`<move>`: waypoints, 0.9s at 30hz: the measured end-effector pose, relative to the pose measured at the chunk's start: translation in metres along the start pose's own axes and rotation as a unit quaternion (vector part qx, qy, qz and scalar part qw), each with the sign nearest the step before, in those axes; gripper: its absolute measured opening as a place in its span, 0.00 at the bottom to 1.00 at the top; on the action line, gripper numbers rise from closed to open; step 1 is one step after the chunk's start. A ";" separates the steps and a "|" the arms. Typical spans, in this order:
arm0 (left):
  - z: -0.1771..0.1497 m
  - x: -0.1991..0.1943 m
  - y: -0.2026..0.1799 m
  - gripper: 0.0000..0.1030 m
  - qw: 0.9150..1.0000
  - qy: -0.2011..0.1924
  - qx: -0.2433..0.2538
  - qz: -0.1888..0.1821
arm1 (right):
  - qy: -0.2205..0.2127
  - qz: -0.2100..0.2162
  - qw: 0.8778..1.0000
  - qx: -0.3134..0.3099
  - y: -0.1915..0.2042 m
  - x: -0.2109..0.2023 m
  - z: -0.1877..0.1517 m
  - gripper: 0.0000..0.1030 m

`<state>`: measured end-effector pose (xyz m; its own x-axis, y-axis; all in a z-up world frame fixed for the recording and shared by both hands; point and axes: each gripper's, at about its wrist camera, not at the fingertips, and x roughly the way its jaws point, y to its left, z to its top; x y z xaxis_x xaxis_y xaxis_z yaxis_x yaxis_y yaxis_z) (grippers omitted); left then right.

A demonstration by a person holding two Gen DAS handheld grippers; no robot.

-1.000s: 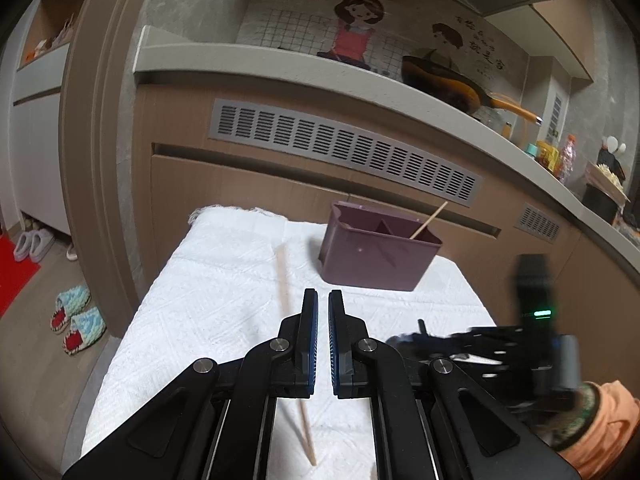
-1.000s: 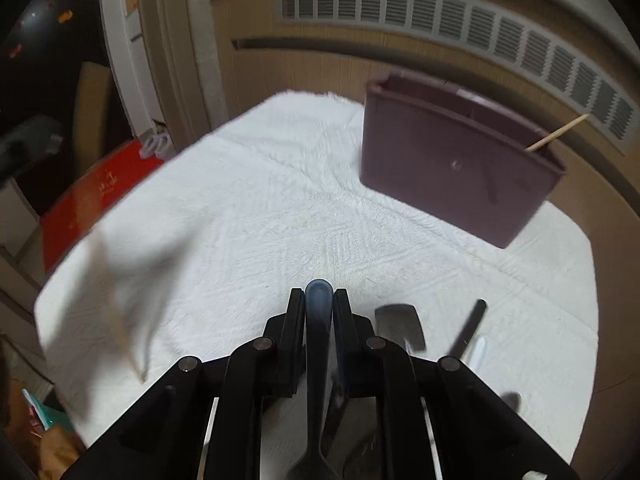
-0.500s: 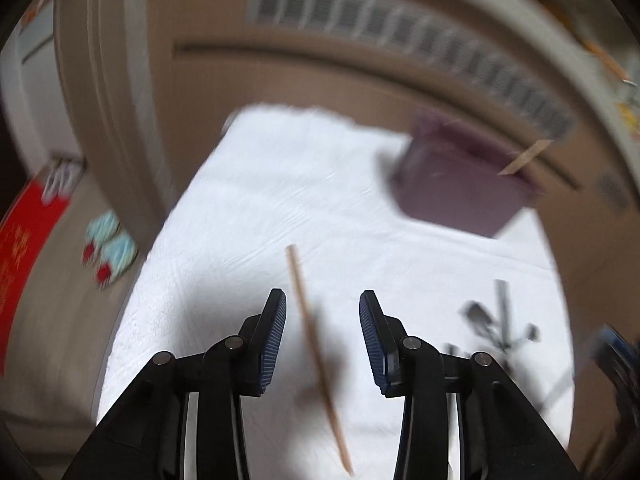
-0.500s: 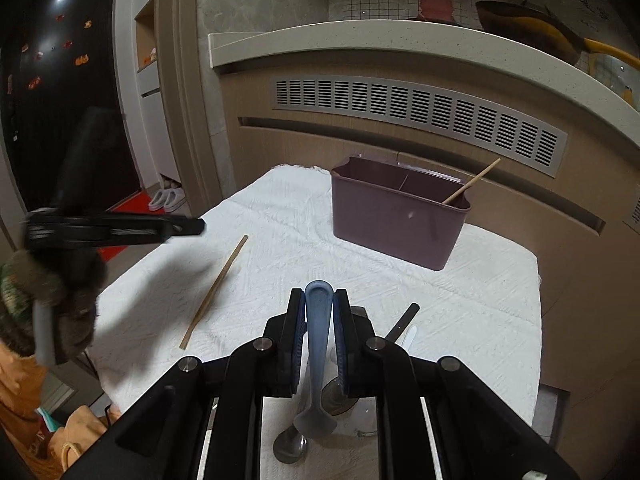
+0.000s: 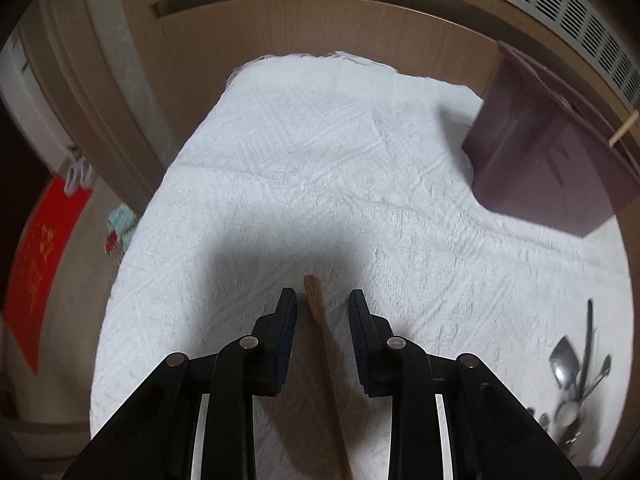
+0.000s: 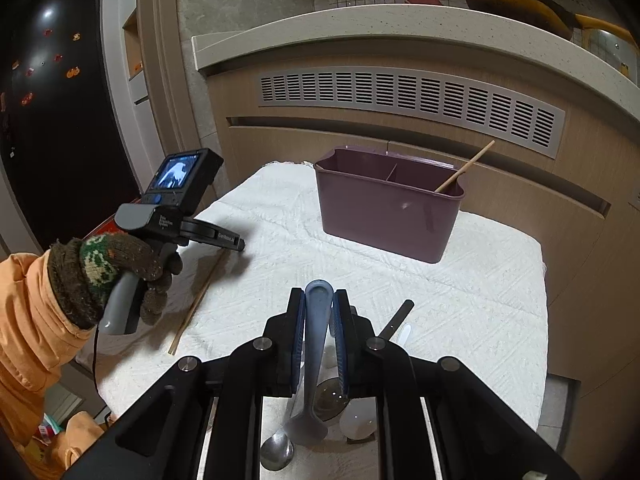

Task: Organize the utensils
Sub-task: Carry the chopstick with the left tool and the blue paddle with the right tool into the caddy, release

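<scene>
A wooden chopstick (image 5: 320, 328) (image 6: 196, 300) lies on the white cloth (image 5: 320, 140) at the left. My left gripper (image 5: 322, 296) (image 6: 240, 246) points down over its far end. The jaws straddle the stick and are closing, with gaps still on both sides. My right gripper (image 6: 319, 292) is shut on the handle of a blue-grey spoon (image 6: 310, 420), whose bowl hangs below the fingers. The maroon divided holder (image 6: 384, 216) (image 5: 540, 152) stands at the back of the cloth with one chopstick (image 6: 464, 168) leaning in its right compartment.
Loose utensils (image 5: 576, 376) lie near the front right: metal spoons (image 6: 276, 448), a white spoon (image 6: 358, 420), a black handle (image 6: 396, 318). A gloved hand (image 6: 120, 256) with an orange sleeve holds the left gripper. A cabinet with a vent grille (image 6: 400, 92) stands behind the table.
The left gripper tipped down, came in over the chopstick and opened around it. The right gripper rose with the spoon, and its view lifted toward the holder.
</scene>
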<state>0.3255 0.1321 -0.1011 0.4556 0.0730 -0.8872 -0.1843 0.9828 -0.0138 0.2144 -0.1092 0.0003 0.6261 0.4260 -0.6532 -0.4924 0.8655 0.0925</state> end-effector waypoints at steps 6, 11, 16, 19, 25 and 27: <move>-0.027 -0.027 -0.023 0.06 0.997 -0.054 0.053 -0.011 | -0.005 -0.007 1.000 0.001 -0.002 -0.008 0.001 0.12; -0.045 -0.097 -0.032 0.06 0.987 -0.133 0.054 -0.069 | -0.018 -0.016 1.000 -0.001 -0.002 -0.023 0.001 0.12; -0.045 -0.173 -0.047 0.06 0.966 -0.221 0.070 -0.111 | -0.046 -0.025 0.999 0.001 -0.004 -0.042 0.015 0.12; -0.026 -0.214 -0.052 0.06 0.951 -0.269 0.068 -0.137 | -0.078 -0.032 0.996 -0.002 -0.007 -0.059 0.038 0.12; 0.030 -0.292 -0.060 0.06 0.910 -0.369 0.068 -0.178 | -0.146 -0.046 0.988 -0.015 -0.017 -0.094 0.106 0.12; 0.051 -0.309 -0.064 0.06 0.898 -0.391 0.070 -0.188 | -0.167 -0.053 0.984 -0.021 -0.020 -0.103 0.129 0.12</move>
<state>0.2412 0.0549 0.1981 0.9452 -0.2255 -0.2363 0.1972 0.9707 -0.1374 0.2378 -0.1365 0.1631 0.8355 0.4026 -0.3739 -0.4337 0.9010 0.0010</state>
